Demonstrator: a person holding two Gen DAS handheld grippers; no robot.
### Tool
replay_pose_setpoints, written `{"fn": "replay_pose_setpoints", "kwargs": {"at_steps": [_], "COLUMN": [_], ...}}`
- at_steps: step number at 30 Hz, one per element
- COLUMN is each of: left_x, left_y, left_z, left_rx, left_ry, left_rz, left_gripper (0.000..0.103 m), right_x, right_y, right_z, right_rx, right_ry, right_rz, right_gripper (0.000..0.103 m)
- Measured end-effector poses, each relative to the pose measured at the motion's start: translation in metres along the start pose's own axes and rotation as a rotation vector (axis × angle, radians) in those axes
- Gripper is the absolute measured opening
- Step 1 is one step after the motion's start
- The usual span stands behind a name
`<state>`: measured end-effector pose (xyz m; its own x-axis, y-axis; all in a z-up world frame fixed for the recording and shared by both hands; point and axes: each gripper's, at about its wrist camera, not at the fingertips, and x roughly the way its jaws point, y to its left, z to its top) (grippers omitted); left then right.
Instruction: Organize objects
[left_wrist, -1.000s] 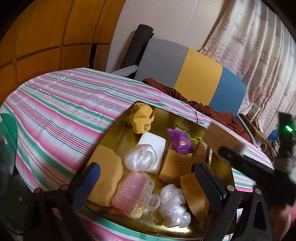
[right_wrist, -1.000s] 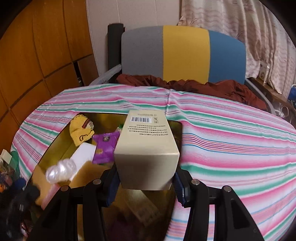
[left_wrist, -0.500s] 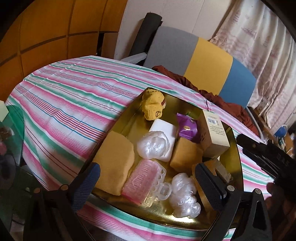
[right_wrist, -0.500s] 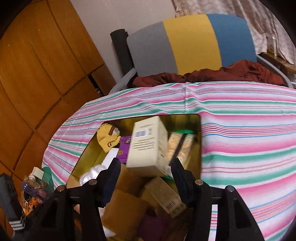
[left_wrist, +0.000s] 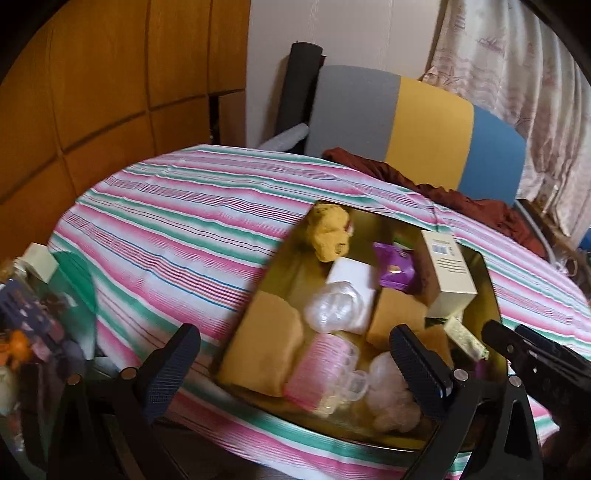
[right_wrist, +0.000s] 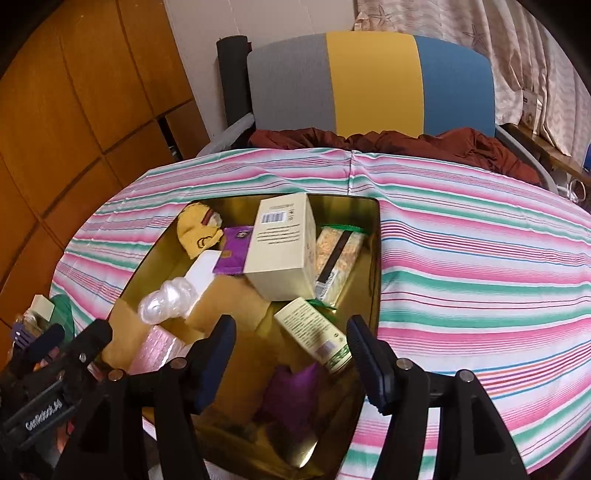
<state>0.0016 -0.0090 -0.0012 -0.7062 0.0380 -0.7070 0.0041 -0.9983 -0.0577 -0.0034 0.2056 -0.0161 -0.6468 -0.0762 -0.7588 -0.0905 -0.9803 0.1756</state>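
1. The cream carton box (right_wrist: 282, 247) lies tilted in the gold tray (right_wrist: 373, 258), leaning on the other things there, its barcode label facing up; the small print under the barcode is too fine to read.
2. It sits ahead of the right claw (right_wrist: 291, 354) and clear of it: the jaws have just been opening and nothing is between them.
3. Beside the box on its right lies a clear packet of grain-like snack (right_wrist: 338, 258) with a dark band; in front of it, a pale green tube-shaped carton (right_wrist: 314, 334) with unreadable print.
4. To its left are a purple sachet (right_wrist: 234, 254), a yellow knitted item (right_wrist: 197, 236), a white block (right_wrist: 201, 275) and crumpled clear plastic (right_wrist: 168, 301).
5. The left claw (left_wrist: 295, 369) hovers over the tray's near edge, jaws wide apart and empty, above a tan sponge (left_wrist: 264, 349) and a pink plastic case (left_wrist: 317, 373).
6. White lettering on the left tool's body reads roughly "GenRobot.AI".
7. The tray rests on a table under a pink, green and white striped cloth (right_wrist: 480, 266).
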Motion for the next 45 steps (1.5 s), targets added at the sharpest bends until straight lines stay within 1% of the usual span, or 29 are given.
{"fn": "replay_pose_setpoints", "kwargs": {"at_steps": [3,8,13,15,19,23,25,30,38,42,45], "left_x": [-0.003,-0.008,-0.013,-0.011,-0.005,-0.001,-0.001,-0.004,-0.006,-0.008,-0.012], "left_y": [0.002,0.003,0.003,0.002,0.0,-0.005,-0.006,-0.006,-0.006,-0.006,-0.009], "left_z": [0.0,-0.001,0.001,0.002,0.004,0.004,0.005,0.011,0.013,0.012,0.012], "left_rx": [0.007,-0.002,-0.011,-0.004,0.009,0.02,0.018,0.032,0.042,0.045,0.053], "left_ry": [-0.012,-0.022,-0.023,0.006,0.088,0.15,0.157,0.135,0.124,0.112,0.096], "left_rz": [0.05,0.073,0.119,0.116,0.072,0.037,0.04,0.06,0.067,0.083,0.076], "left_gripper": [0.103,0.103,0.103,0.103,0.103,0.103,0.103,0.103,0.103,0.101,0.1], "right_x": [-0.004,-0.014,-0.02,-0.022,-0.023,-0.027,-0.03,-0.034,-0.032,-0.031,-0.031], "right_y": [0.009,0.023,0.027,0.027,0.028,0.025,0.024,0.03,0.028,0.028,0.028], "right_z": [-0.002,-0.005,-0.005,-0.005,-0.004,-0.005,-0.006,-0.007,-0.006,-0.007,-0.007], "right_rx": [-0.034,-0.091,-0.079,-0.068,-0.04,-0.007,0.006,-0.021,-0.004,-0.002,-0.004], "right_ry": [-0.009,-0.051,-0.061,-0.062,-0.041,-0.041,-0.047,-0.062,-0.06,-0.061,-0.066], "right_rz": [-0.012,-0.074,-0.125,-0.145,-0.215,-0.195,-0.191,-0.205,-0.193,-0.187,-0.188], "right_gripper": [0.064,0.065,0.068,0.068,0.068,0.068,0.068,0.068,0.068,0.068,0.068]}}
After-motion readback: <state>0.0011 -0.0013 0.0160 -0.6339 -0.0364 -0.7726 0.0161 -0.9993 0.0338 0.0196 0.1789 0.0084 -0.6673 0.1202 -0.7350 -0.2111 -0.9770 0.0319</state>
